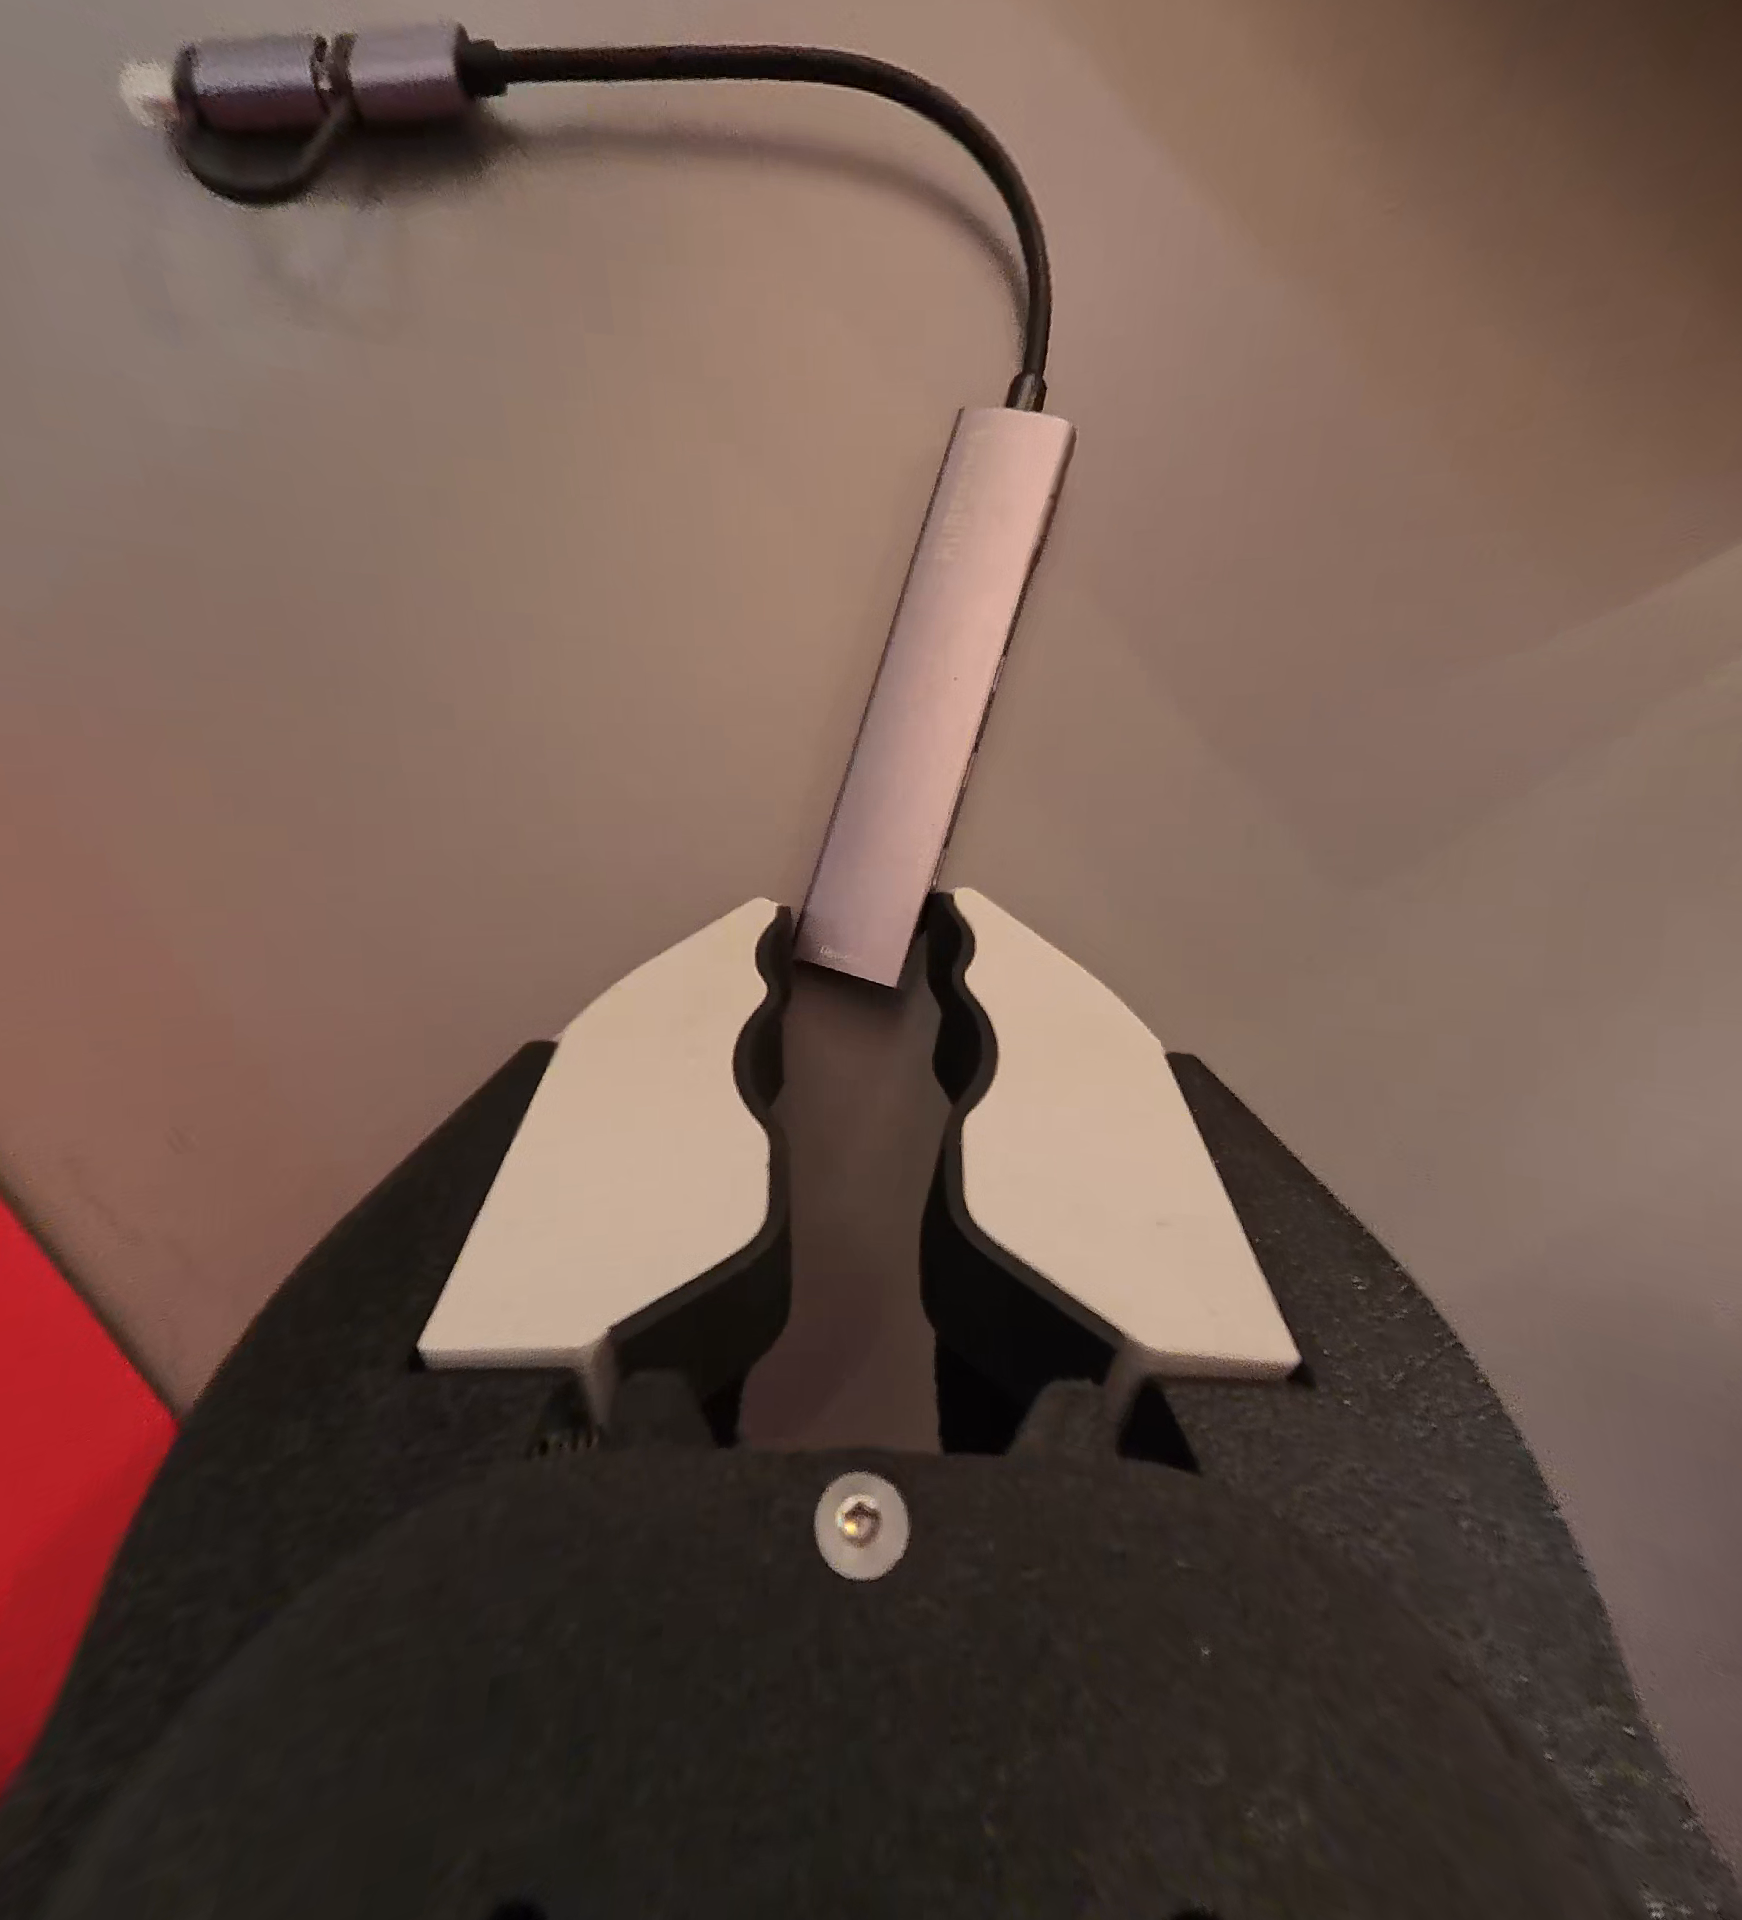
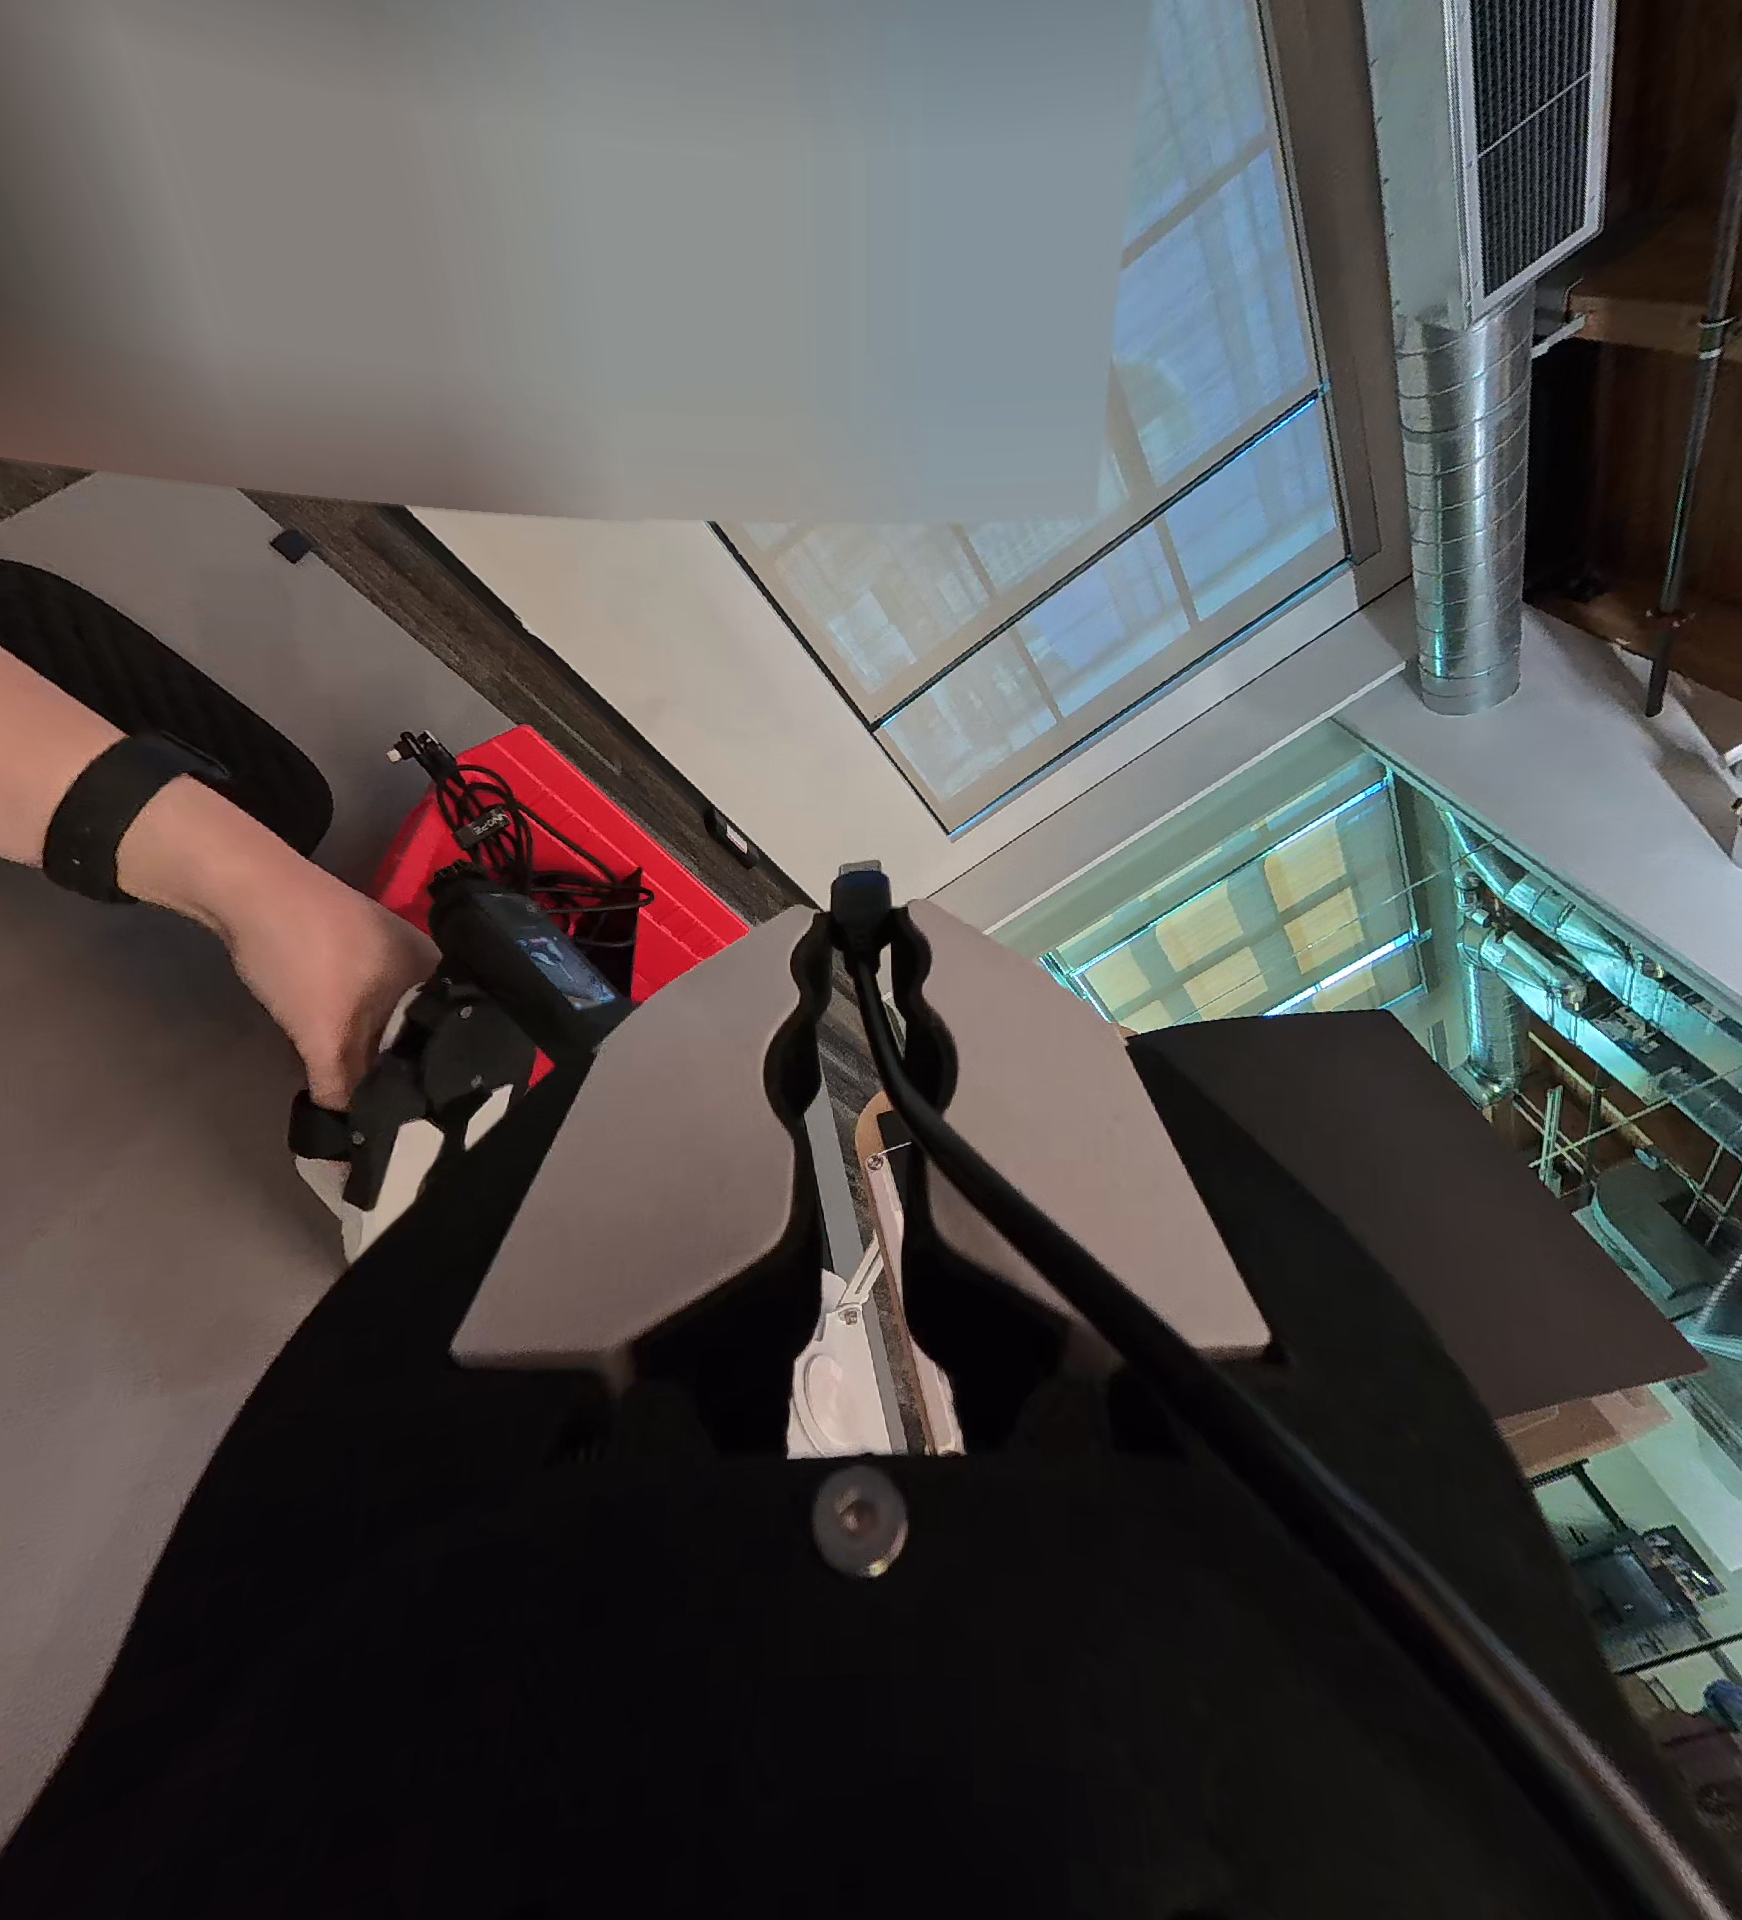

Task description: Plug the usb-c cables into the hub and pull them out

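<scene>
left gripper (image 1: 859, 940) low over the table, jaws pinched on the hub end, right gripper (image 2: 859, 925) raised, clamped round a cable plug, hand (image 2: 327, 977) gripping the left handle

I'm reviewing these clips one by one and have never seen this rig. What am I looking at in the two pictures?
No robot here: a person holds a hand-held gripper in each hand, each with a camera looking along its fingers. The left wrist view shows the left hand-held gripper closed on the near end of a slim grey hub lying on a grey table. The right wrist view shows the right hand-held gripper raised, pinching a black usb-c cable by its plug. Farther off there, the person's hand holds the left one beside a red box of cables.
</scene>
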`<move>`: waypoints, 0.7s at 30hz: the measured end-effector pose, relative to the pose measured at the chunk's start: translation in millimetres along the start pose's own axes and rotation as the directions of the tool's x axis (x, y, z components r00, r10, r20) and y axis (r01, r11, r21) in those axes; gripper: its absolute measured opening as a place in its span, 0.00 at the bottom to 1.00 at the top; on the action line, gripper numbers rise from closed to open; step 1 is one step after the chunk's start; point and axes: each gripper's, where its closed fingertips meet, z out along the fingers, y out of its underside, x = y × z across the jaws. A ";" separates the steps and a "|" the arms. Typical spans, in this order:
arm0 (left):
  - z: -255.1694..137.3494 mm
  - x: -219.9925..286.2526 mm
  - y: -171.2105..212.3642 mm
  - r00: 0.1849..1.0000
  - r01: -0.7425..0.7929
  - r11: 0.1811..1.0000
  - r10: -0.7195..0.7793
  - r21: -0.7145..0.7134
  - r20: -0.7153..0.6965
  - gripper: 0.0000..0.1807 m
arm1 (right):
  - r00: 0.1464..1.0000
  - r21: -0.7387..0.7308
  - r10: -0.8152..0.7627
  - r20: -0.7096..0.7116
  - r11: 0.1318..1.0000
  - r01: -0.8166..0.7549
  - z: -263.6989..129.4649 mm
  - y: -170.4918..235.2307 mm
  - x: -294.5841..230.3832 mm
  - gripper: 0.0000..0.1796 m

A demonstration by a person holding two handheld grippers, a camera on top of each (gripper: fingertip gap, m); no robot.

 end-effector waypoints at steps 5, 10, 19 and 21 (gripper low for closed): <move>1.6 3.8 -1.0 0.998 -0.064 0.997 0.063 0.049 0.013 0.19 | 1.000 -0.018 0.007 0.010 1.000 -0.006 4.3 5.8 -2.3 0.07; 3.0 3.1 -4.0 0.998 -0.067 0.996 0.067 0.064 0.005 0.13 | 1.000 -0.049 0.004 0.030 0.999 -0.002 11.1 13.5 -7.6 0.07; -34.4 4.4 -37.7 0.986 0.136 0.944 -0.098 0.301 -0.136 0.12 | 0.997 -0.103 0.066 0.029 0.993 -0.063 21.6 29.6 -10.1 0.07; -38.4 3.1 -37.9 0.979 0.169 0.933 -0.120 0.317 -0.167 0.12 | 0.994 -0.132 0.108 0.024 0.986 -0.104 28.2 37.9 -11.3 0.07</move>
